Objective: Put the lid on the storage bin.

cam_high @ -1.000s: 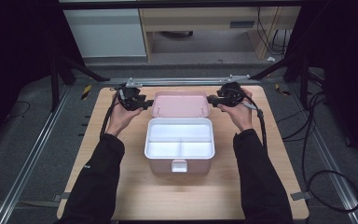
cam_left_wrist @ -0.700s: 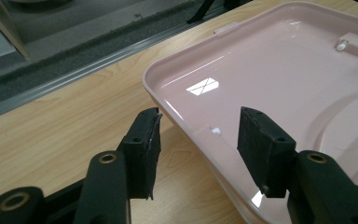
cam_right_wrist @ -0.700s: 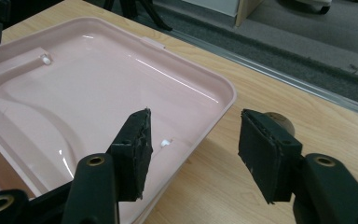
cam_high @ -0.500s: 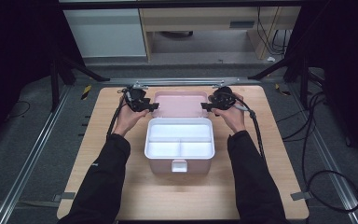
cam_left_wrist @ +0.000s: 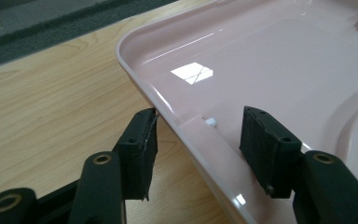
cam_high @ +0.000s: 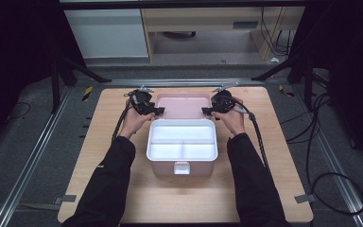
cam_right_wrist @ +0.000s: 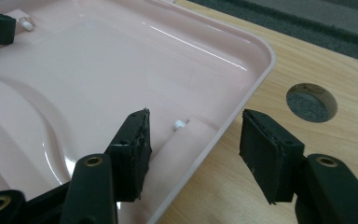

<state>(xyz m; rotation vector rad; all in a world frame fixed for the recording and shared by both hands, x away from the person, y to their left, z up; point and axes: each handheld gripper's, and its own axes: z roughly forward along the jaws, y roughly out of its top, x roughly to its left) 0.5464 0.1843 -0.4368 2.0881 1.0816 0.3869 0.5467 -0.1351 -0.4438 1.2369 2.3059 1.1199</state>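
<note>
Both hand-held grippers straddle the side rims of the glossy pink plastic lid (cam_high: 183, 105) lying open on the wooden worktop (cam_high: 283, 156): the left hand-held gripper (cam_left_wrist: 198, 135), whose jaws have just been opening, and the right hand-held gripper (cam_right_wrist: 193, 140) both stand wide, pads off the rim.

lid (cam_high: 183, 105) behind box (cam_high: 182, 144) — both on table (cam_high: 99, 156)

So the pink lid (cam_high: 183, 105) is lying flat on the wooden surface (cam_high: 99, 142), inside facing up, glossy with a raised rim and rounded corners, sitting right behind the box (cam_high: 182, 146). The box itself is sitting open and upright, pink outside, with a white tray inside split into one long compartment and two smaller ones, plus a white latch on the near side.
</note>
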